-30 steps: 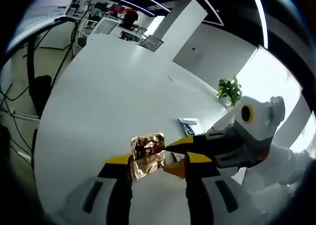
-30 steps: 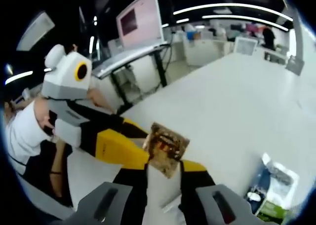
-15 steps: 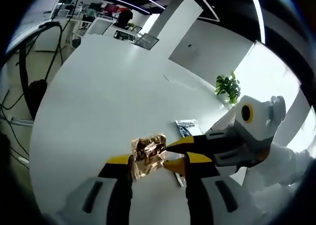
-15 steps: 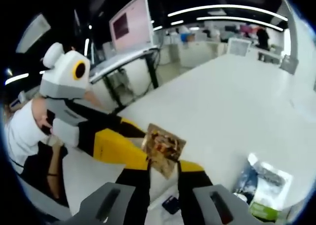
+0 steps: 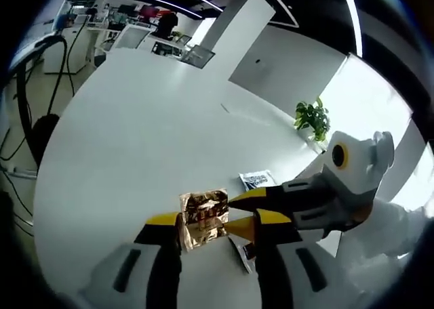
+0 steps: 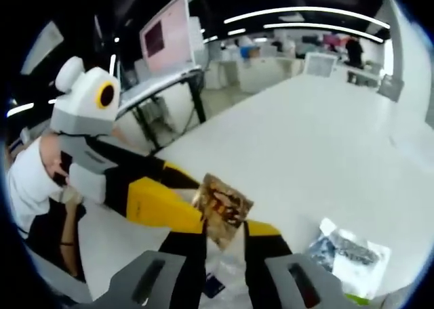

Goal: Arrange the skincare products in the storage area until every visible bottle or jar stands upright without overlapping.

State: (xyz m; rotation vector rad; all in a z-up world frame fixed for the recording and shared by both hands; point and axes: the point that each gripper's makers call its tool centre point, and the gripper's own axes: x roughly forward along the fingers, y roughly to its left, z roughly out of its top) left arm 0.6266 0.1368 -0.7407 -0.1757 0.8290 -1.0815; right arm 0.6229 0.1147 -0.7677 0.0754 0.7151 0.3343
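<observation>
Here both grippers meet on one small shiny gold-brown foil sachet [image 5: 203,217], held above the white table [image 5: 135,139]. The left gripper [image 5: 207,222] has its yellow-tipped jaws pressed on the sachet's sides. The right gripper [image 6: 224,226] pinches the same sachet [image 6: 222,209] from the other side, coming in at 3 o'clock in the left gripper view.

The step in hand seems to be a two-handed hold or handover. Next, one gripper must probably let go, and the other sets it down.

The sachet is crinkled, glossy, with dark print. A white-and-blue plastic packet [image 6: 349,258] lies on the table at 4 o'clock in the right gripper view.
</observation>
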